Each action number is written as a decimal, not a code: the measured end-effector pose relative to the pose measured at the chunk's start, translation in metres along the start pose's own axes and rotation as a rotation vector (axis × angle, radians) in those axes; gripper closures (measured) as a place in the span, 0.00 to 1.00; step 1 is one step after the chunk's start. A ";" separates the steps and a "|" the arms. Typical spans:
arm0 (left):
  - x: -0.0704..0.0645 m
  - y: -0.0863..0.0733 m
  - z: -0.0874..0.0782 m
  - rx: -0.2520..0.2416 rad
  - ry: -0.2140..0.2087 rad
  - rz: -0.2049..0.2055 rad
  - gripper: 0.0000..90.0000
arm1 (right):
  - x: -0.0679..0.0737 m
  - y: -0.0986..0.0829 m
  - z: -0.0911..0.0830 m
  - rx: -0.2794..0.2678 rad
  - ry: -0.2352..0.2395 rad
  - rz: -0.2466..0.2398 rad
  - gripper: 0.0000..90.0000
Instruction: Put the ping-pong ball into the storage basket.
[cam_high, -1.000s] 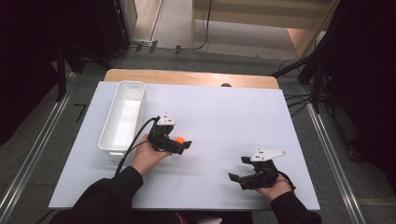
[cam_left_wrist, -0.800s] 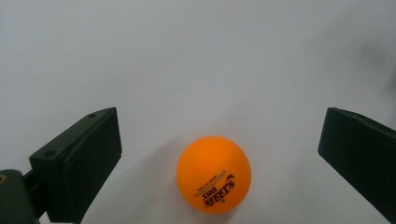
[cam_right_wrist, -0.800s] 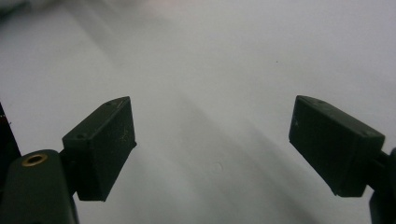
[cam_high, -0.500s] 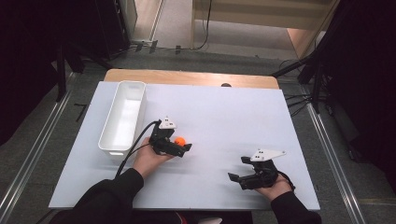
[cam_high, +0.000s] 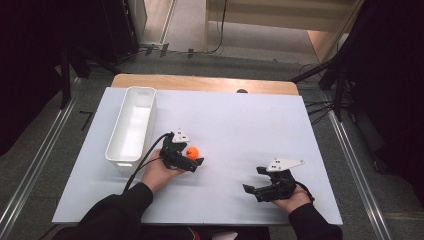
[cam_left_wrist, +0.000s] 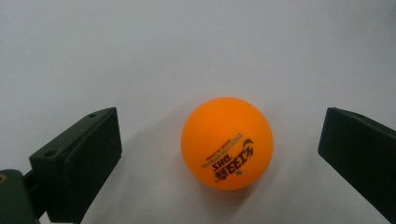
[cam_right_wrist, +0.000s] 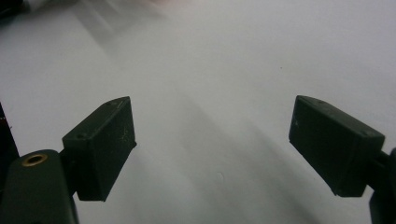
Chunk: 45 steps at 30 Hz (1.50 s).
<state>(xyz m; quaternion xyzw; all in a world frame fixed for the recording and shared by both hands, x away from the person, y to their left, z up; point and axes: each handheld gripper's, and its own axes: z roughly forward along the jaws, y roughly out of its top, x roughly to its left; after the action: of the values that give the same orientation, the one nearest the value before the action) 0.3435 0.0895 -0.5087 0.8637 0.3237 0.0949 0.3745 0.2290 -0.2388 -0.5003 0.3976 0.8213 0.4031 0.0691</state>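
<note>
While the orange table-tennis ball (cam_left_wrist: 227, 142) sits on the white table (cam_high: 240, 125) between spread, untouching jaws | left gripper (cam_high: 192, 161) straddles it, set to pinch | white bin (cam_high: 131, 125) just left, likely destination | right gripper (cam_high: 255, 187) spread, idle well apart.

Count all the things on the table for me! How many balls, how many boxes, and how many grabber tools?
Orange ball: 1
White bin: 1
Grippers: 2, the left gripper and the right gripper
Total: 4
</note>
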 end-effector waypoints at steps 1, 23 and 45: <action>0.000 -0.001 0.001 0.006 0.005 0.006 0.00 | 0.000 0.000 0.000 0.001 0.001 0.001 0.15; -0.009 -0.006 0.001 -0.004 0.081 0.061 0.27 | -0.001 -0.001 -0.002 -0.007 -0.015 0.010 0.15; -0.009 -0.007 -0.003 -0.019 0.064 0.072 0.57 | 0.000 -0.001 -0.003 -0.007 -0.012 0.009 0.15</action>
<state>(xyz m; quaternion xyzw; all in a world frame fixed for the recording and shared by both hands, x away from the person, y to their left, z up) 0.3313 0.0891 -0.5110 0.8677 0.3036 0.1390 0.3683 0.2271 -0.2411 -0.4995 0.4036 0.8177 0.4039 0.0735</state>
